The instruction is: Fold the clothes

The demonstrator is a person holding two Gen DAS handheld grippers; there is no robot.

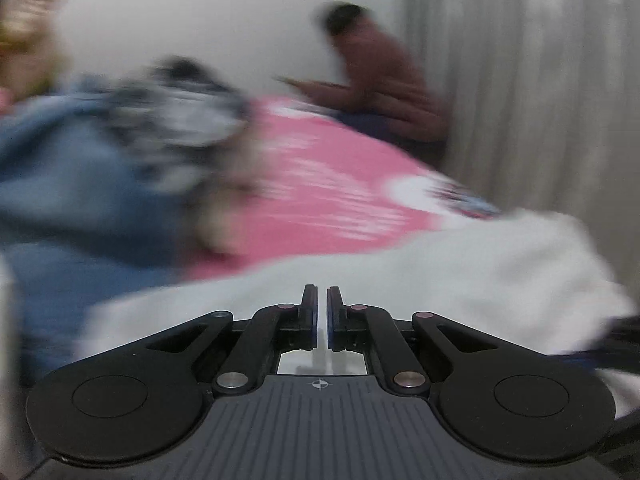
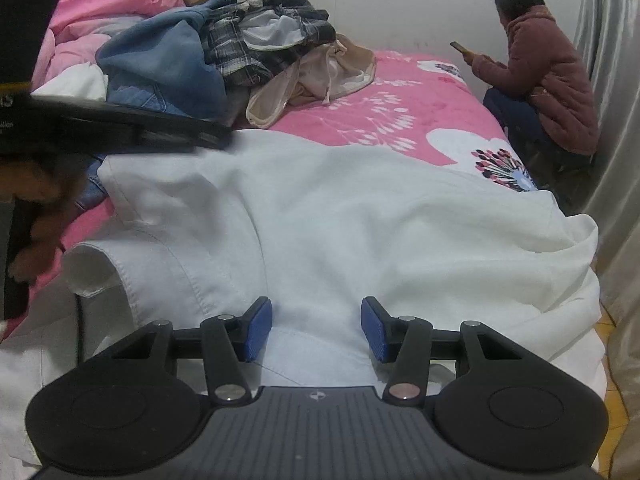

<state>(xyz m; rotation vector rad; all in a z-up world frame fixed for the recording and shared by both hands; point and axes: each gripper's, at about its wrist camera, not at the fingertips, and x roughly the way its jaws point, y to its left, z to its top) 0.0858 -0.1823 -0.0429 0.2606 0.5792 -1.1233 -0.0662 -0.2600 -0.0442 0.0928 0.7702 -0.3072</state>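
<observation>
A white garment lies spread over the near end of the pink flowered bed, with a cuffed sleeve at the left. My right gripper hovers low over its near part with the blue pads well apart; the cloth lies below them and is not pinched. In the blurred left wrist view my left gripper is over the same white garment, jaws almost together with nothing between them. From the right wrist view the left gripper shows as a dark blur at the left, above the garment's far left corner.
A heap of clothes sits at the back left: blue denim, a plaid shirt, a beige piece and a pink quilt. A person crouches at the bed's far right corner, beside a grey curtain.
</observation>
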